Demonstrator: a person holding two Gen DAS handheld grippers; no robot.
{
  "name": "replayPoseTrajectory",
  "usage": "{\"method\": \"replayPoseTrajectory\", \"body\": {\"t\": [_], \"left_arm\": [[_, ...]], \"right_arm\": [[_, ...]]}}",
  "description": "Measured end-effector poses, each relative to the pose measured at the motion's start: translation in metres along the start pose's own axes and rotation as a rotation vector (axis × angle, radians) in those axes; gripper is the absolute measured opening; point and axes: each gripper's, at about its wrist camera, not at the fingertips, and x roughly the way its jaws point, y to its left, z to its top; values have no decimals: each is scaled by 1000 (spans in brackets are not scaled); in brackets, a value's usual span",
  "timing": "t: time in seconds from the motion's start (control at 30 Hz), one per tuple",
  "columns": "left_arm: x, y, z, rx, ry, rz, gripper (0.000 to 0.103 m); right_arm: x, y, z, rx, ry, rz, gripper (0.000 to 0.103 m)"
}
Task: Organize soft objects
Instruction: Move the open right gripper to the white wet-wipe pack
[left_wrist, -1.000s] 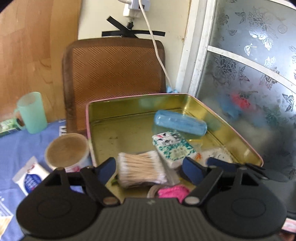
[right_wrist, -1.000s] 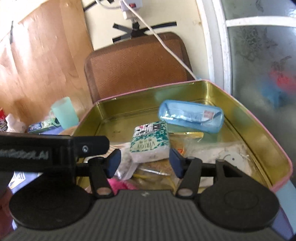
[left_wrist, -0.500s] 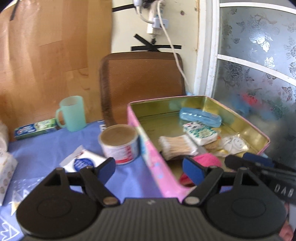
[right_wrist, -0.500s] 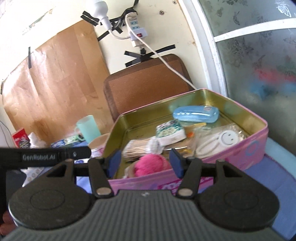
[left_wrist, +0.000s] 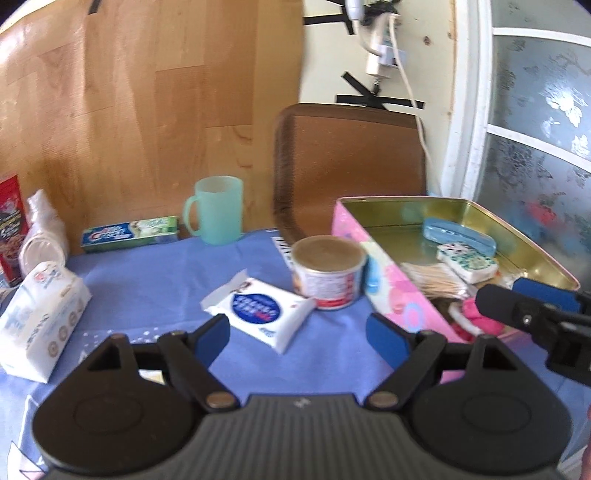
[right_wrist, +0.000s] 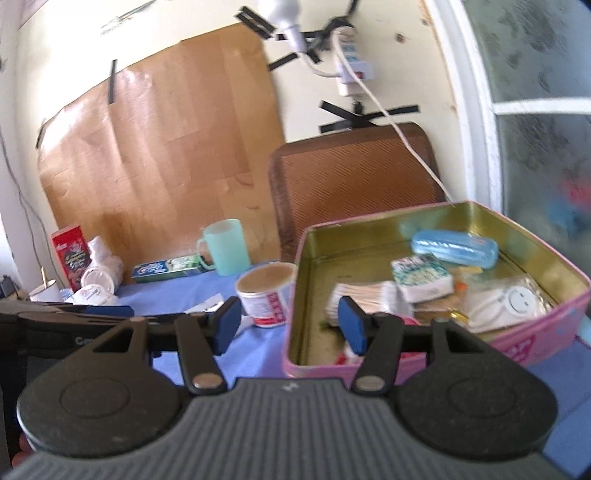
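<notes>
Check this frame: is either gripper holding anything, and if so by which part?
Nothing is held. The left gripper and the right gripper both stand open with nothing between their pads.

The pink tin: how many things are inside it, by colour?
In the tin, as far as shows:
Blue: 1, the case
Green-and-white: 1, the tissue pack
Tan: 1, the cotton swabs
White: 1, the smiley pouch
Pink: 1, the pink bundle
Total: 5; small bits underneath are unclear.
</notes>
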Motion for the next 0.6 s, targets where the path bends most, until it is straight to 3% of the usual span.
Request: {"method": "replayPoseTrajectory", "body": {"t": [0.2,0.6], "left_arm": [[-2,28,-6,-34,-7,35,84],[8,83,-17,-109,17,89,84]], "right_arm": [[6,28,-1,-69,-15,13,60],[34,68,-7,-150,43,73,60]]}}
